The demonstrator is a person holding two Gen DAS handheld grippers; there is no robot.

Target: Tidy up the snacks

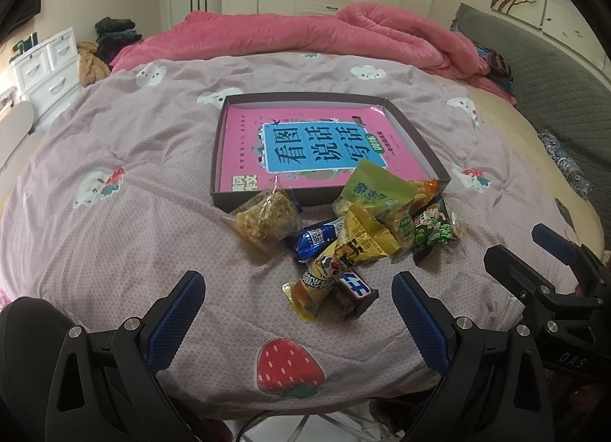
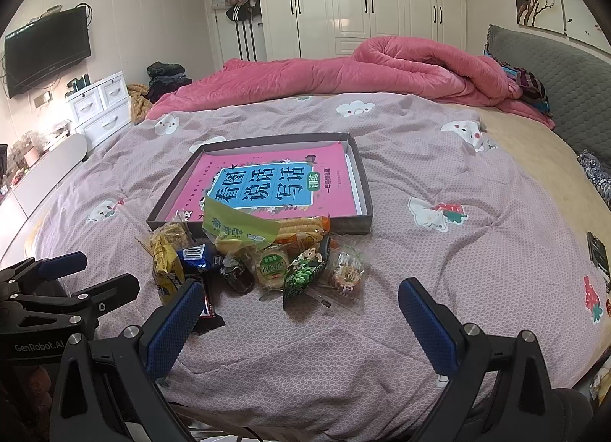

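A pile of wrapped snacks (image 1: 343,235) lies on the bed in front of a shallow dark box (image 1: 420,144) with a pink book (image 1: 305,148) inside. The pile includes a clear bag of crispy cake (image 1: 263,218), a green packet (image 1: 376,186), a blue wrapper (image 1: 315,239) and a dark chocolate bar (image 1: 355,295). The pile also shows in the right wrist view (image 2: 259,255), with the box (image 2: 362,190) behind it. My left gripper (image 1: 298,312) is open and empty just before the pile. My right gripper (image 2: 298,316) is open and empty, near the pile's front.
The lilac patterned quilt (image 1: 114,232) covers the bed. A rolled pink duvet (image 1: 343,33) lies at the far side, a grey headboard (image 1: 553,98) on the right. White drawers (image 2: 103,106) and a TV (image 2: 46,48) stand at the left wall.
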